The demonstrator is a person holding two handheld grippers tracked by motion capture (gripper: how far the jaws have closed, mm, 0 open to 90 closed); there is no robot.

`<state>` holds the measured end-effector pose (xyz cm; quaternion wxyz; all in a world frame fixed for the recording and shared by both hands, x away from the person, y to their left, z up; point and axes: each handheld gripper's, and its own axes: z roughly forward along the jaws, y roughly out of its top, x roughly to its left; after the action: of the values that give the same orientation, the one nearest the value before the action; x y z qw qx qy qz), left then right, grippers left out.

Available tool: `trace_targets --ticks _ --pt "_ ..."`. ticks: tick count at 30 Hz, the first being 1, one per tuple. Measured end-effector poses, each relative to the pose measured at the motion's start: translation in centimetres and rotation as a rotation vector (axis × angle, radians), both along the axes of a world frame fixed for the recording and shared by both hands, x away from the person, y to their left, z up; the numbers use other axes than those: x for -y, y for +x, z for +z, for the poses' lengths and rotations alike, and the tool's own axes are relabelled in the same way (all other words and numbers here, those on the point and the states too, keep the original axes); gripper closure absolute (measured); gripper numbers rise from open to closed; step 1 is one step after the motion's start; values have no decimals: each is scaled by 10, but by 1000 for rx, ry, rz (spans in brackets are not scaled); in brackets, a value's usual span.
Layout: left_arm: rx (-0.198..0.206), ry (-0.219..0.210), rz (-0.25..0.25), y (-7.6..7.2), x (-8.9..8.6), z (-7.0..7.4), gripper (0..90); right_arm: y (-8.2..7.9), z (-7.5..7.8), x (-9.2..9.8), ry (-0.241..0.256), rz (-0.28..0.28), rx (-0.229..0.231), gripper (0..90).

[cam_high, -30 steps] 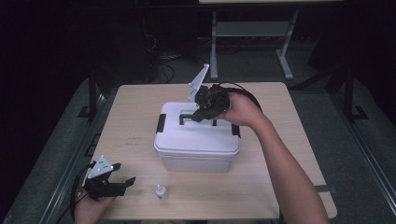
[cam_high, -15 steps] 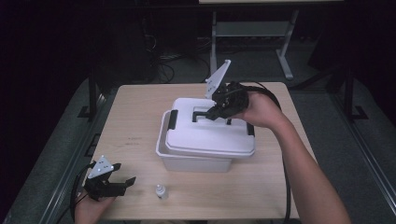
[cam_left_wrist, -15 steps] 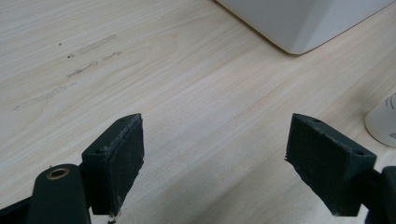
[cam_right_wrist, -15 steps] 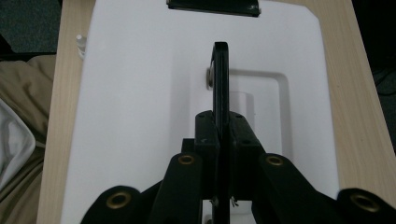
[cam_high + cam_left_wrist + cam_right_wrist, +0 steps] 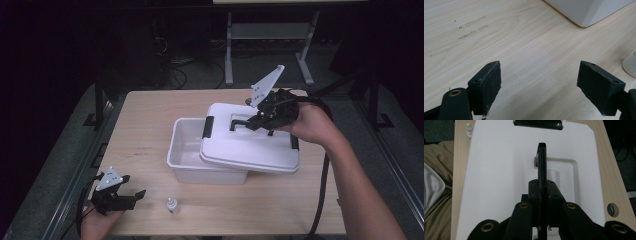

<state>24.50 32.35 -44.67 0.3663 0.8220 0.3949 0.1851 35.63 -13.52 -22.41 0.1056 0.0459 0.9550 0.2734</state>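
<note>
Right gripper (image 5: 257, 121) clamps the black handle (image 5: 542, 162) of the white lid (image 5: 250, 145), shifted right over the storage box (image 5: 187, 155). Keep the lid level (avoid dragging). Left gripper (image 5: 132, 196) idles agape near the small bottle (image 5: 171, 204).

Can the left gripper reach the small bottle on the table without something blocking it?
Probably yes. The left gripper rests open near the table's front edge, and the small bottle stands just beside it with only bare wood between them. The white box sits farther back, out of the way.
</note>
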Motion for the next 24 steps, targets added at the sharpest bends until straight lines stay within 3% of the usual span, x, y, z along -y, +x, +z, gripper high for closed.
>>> trace_targets --ticks 13,24 --pt "-2 -1 4 0 -2 -1 189 -17 6 43 7 -69 10 839" --pt "-7 -2 1 0 -1 -1 189 -34 5 91 5 -144 11 839"
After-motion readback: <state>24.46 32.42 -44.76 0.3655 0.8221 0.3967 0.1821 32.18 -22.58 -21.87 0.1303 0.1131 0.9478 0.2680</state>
